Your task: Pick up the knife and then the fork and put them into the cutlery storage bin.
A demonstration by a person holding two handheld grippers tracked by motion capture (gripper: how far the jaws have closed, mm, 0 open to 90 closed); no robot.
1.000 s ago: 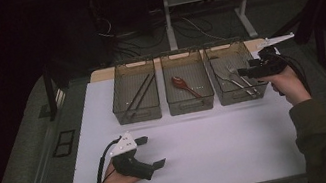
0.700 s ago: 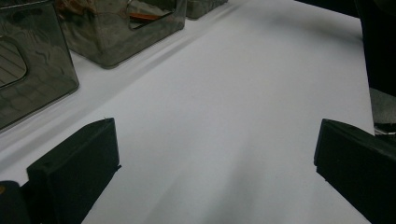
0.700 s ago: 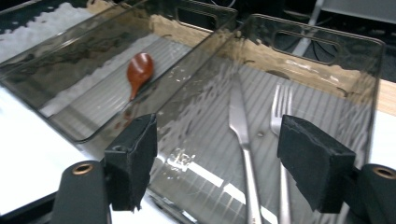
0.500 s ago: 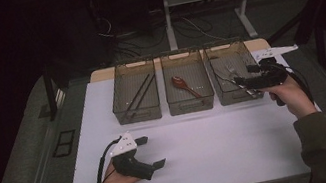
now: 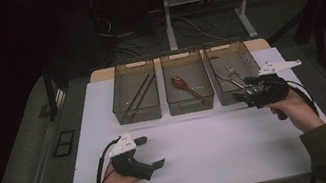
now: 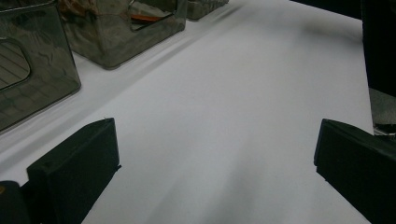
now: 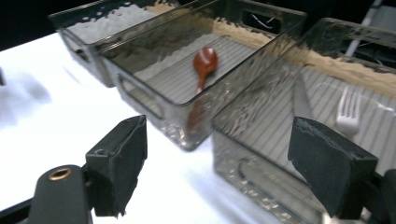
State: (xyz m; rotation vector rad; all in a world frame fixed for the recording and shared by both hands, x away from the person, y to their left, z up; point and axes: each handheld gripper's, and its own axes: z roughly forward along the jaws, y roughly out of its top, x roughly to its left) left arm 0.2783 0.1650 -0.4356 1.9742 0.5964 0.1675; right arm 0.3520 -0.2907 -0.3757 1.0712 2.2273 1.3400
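Three smoky clear bins stand in a row at the back of the white mat (image 5: 211, 149). The left bin (image 5: 137, 113) holds dark chopsticks (image 5: 139, 95). A red-brown spoon (image 5: 184, 85) (image 7: 204, 63) lies in the middle bin (image 5: 191, 103) (image 7: 154, 100). The right bin (image 5: 225, 95) (image 7: 252, 163) holds a fork (image 5: 231, 70) (image 7: 348, 112) and a knife (image 7: 301, 95). My right gripper (image 5: 243, 90) (image 7: 219, 144) hangs at that bin's front right corner; its jaws have just been opening and nothing is between them. My left gripper (image 5: 151, 151) (image 6: 215, 154) rests open on the mat at the front left.
In the left gripper view the left bin (image 6: 28, 79) and middle bin (image 6: 116, 42) stand along the left side. A strip of wooden tabletop (image 5: 102, 74) shows behind the bins. White table legs (image 5: 167, 14) and cables lie on the dark floor beyond.
My right gripper has drawn back from over the right bin toward the person, down to the bin's front corner, with its jaws wider apart. The left gripper has stayed put.
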